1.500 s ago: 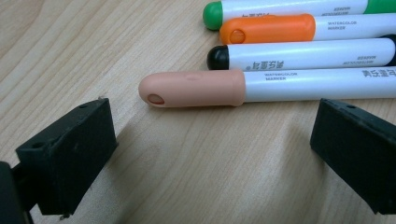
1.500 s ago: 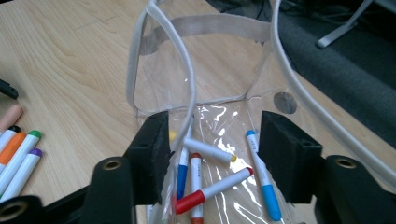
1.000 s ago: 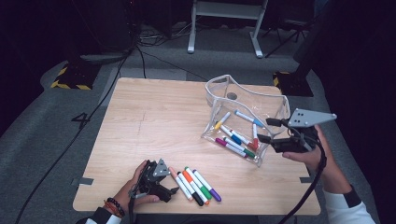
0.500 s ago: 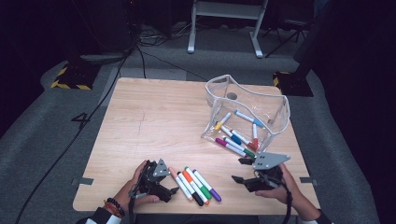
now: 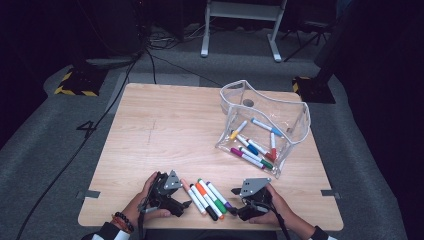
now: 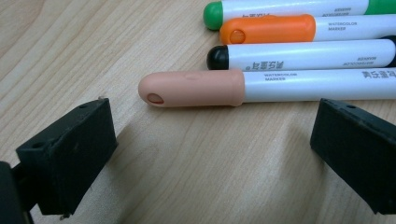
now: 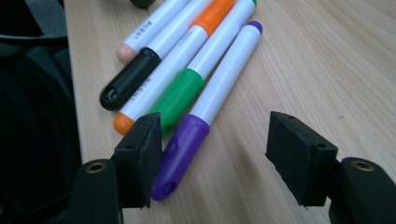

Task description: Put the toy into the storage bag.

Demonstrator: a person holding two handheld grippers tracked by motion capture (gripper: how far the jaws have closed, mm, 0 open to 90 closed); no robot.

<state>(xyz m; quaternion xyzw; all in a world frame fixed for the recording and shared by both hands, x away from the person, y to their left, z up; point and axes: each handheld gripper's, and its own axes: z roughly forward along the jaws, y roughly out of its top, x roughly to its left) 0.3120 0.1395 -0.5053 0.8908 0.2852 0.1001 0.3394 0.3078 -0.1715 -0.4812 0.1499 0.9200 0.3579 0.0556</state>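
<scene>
Markers (image 5: 206, 196) lie in a row at the near table (image 5: 165, 125) edge, between your two grippers. Your left gripper (image 6: 210, 140) is released, jaws wide, flat on the wood just short of the peach marker (image 6: 261, 87); nothing between them. Its view reads the row as peach, black marker (image 6: 303, 54), orange marker (image 6: 280, 29), green marker (image 6: 289, 8). Your right gripper (image 7: 212, 158) is also released, empty, the purple marker (image 7: 210, 107) cap lying against its left jaw, not pinched. That view gives cap detail the high view blurs. High view adds the clear pouch (image 5: 265, 125) well apart, far right, holding more markers. Nothing blocks either gripper.
</scene>
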